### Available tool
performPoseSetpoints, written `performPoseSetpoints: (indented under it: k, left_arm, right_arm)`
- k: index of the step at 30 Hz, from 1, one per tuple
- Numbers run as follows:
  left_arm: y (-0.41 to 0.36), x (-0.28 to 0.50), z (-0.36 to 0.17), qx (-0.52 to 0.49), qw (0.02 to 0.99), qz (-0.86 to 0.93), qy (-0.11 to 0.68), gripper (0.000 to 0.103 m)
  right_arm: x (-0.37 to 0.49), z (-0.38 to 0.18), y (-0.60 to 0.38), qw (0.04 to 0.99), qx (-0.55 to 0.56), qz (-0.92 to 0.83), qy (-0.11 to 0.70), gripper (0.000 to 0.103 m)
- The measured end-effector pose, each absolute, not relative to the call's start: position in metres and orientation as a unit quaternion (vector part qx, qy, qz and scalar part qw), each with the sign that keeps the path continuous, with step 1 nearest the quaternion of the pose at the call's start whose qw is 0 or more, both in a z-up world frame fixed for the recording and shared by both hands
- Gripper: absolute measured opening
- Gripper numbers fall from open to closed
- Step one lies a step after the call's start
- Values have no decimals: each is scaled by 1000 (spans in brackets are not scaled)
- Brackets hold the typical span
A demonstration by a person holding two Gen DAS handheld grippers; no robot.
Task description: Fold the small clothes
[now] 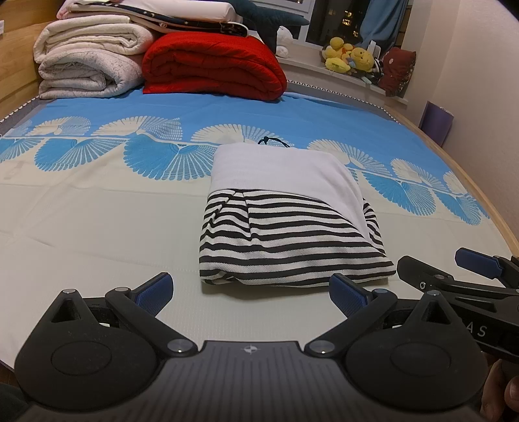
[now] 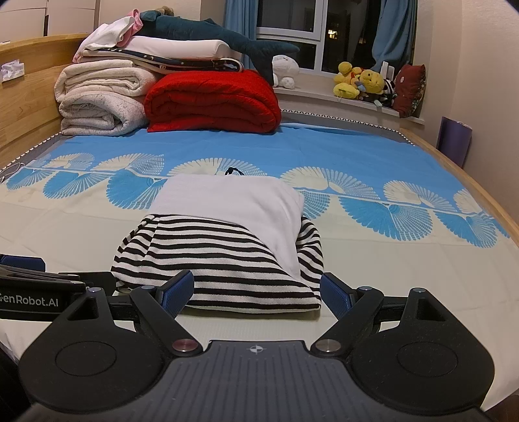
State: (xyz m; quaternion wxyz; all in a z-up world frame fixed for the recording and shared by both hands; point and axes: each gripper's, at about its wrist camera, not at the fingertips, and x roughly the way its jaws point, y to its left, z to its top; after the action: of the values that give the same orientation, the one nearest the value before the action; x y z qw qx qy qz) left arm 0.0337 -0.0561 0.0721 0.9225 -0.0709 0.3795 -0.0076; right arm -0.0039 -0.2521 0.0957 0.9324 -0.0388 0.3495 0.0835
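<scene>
While the folded striped garment [image 1: 292, 233] lies on the bed [image 1: 97, 227], the left hand-held gripper [image 1: 251, 292] hangs wide open and empty just before it. From the right wrist, the right hand-held gripper [image 2: 256, 292] gapes empty, fingertips flanking the garment's near edge.

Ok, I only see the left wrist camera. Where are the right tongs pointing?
Observer: The right tongs are open, right in front of the near edge of the folded black-and-white striped garment.
Operator: What's on top of the stack of folded blankets?
Observer: A pink cloth beside a dark teal plush shark.
Operator: Any writing on my left tongs?
Observer: Yes, white lettering ending "Robot.AI" on their side.
</scene>
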Motion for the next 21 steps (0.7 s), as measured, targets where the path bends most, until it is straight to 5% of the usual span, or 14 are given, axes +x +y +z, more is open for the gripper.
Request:
performPoseSetpoints:
  k: [21]
  left_arm:
    - [-57, 33, 70, -70, 922, -9, 381, 102]
  right_arm:
    - [-3, 93, -255, 931, -38, 85, 354, 86]
